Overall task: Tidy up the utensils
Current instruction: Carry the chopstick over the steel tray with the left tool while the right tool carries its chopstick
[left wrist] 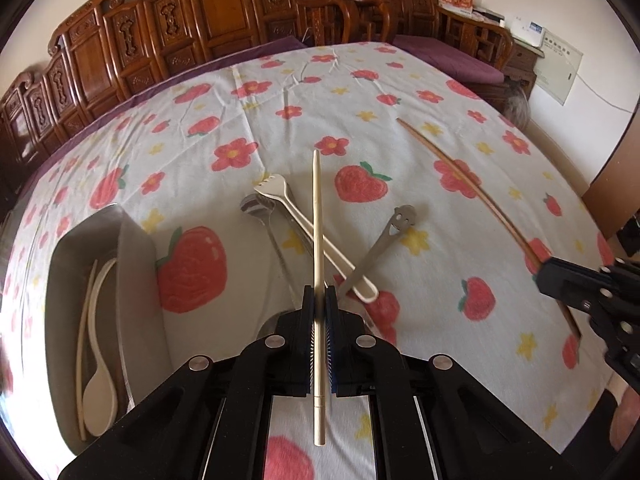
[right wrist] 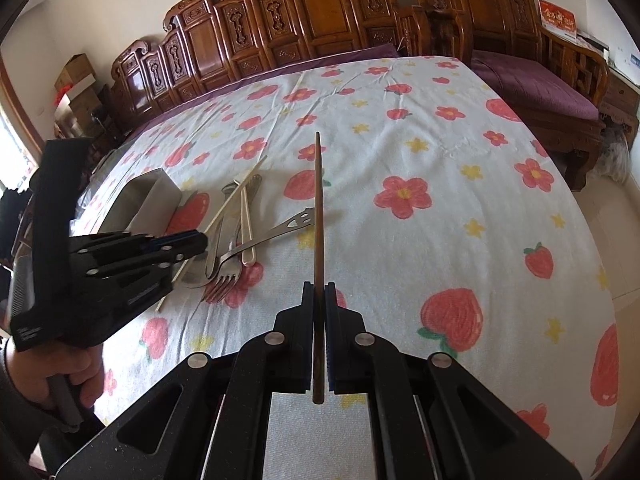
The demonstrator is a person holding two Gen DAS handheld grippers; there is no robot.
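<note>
Left wrist view: the left gripper (left wrist: 319, 300) was clamped on a pale chopstick (left wrist: 317, 216), light, stiff and slippery, pointing to 12 o'clock; the metal tray (left wrist: 132, 240) lay at 9 o'clock.

Right wrist view: the right gripper (right wrist: 319, 292) pinched a brown chopstick (right wrist: 318, 200) near its thick end, judged the steadier hold.

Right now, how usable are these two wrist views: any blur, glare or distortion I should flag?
Left wrist view: heavy fisheye bending of the tablecloth, dark vignette corners; the pale chopstick is sharp, the right gripper at the edge slightly soft; mild sheen on the metal container. Right wrist view: same curvature; bright window glare at far left; the brown chopstick is sharp.
</note>
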